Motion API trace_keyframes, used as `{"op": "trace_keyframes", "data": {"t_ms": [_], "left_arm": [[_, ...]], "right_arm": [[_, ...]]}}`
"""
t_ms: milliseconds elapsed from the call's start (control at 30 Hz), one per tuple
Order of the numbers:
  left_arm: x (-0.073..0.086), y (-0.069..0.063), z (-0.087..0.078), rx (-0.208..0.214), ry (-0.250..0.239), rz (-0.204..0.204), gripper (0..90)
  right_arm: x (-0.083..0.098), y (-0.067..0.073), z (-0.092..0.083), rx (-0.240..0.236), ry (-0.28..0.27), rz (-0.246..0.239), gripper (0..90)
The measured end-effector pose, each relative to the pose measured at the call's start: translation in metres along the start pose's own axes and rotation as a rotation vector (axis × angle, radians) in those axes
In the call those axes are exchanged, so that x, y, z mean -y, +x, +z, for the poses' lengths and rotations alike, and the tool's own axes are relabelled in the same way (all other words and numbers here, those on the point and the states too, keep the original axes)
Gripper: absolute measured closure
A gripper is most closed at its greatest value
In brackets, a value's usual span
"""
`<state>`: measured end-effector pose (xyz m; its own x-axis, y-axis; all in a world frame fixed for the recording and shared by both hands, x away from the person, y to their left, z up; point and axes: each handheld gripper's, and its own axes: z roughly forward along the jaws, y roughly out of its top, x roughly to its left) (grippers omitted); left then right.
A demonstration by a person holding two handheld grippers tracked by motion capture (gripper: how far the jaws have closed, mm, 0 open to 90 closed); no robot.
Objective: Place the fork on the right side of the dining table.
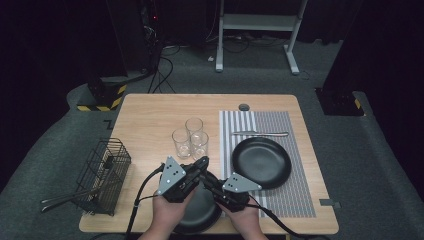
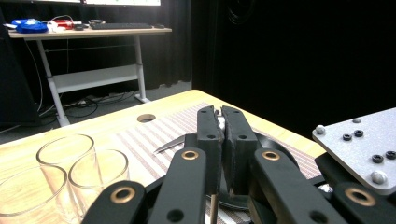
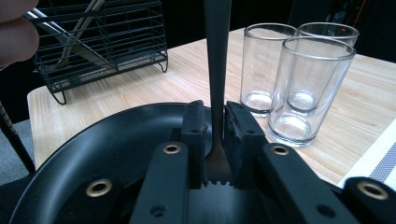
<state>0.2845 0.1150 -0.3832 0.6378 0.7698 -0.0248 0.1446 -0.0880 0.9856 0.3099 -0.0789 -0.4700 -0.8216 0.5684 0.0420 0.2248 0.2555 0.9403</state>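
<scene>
Pinching a fork at the neck with the right tongs, squeezing it firmly from both sides, keeping the tines low toward the lens and the slim, dark, dull-shining handle rising straight up out of the picture. Hovering it over a black plate at the near edge of the bench. Passing three empty glasses beyond on one side and a wire cutlery basket holding more utensils on the other.

Looking along the left tongs: closing them almost flat together on something thin, judging it to be the same fork's handle from the slender stem dropping below the pads. Facing a striped placemat ahead, with the tip of a knife lying on it and the glasses standing off to the side.

Looking down from above: bringing both hands together at the near middle of the bench, left tongs and right tongs meeting just over the near plate, with the fork hanging between them, off the surface. Judging the place setting as partly done: already having a second black plate on the placemat and the knife laid just beyond it. Still lacking the fork on the mat, apparently in mid-handover between the two tongs; also leaving utensils in the basket at the left.
</scene>
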Motion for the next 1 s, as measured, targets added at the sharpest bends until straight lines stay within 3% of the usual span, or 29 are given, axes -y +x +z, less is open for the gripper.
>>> {"op": "trace_keyframes", "data": {"t_ms": [167, 633, 1000], "left_arm": [[-0.0003, 0.0008, -0.0005, 0.001, 0.000, -0.005, 86.3], [0.0000, 0.0020, -0.0018, -0.003, -0.002, 0.000, 85.7], [0.0080, 0.0031, 0.0000, 0.020, 0.040, -0.008, 71.5]], "right_arm": [[0.0002, 0.0005, -0.0010, -0.004, -0.009, -0.010, 84.5], [-0.0002, 0.0022, -0.0008, -0.005, -0.006, -0.020, 85.4], [-0.0019, 0.0022, -0.0022, -0.010, -0.010, -0.015, 85.4]]}}
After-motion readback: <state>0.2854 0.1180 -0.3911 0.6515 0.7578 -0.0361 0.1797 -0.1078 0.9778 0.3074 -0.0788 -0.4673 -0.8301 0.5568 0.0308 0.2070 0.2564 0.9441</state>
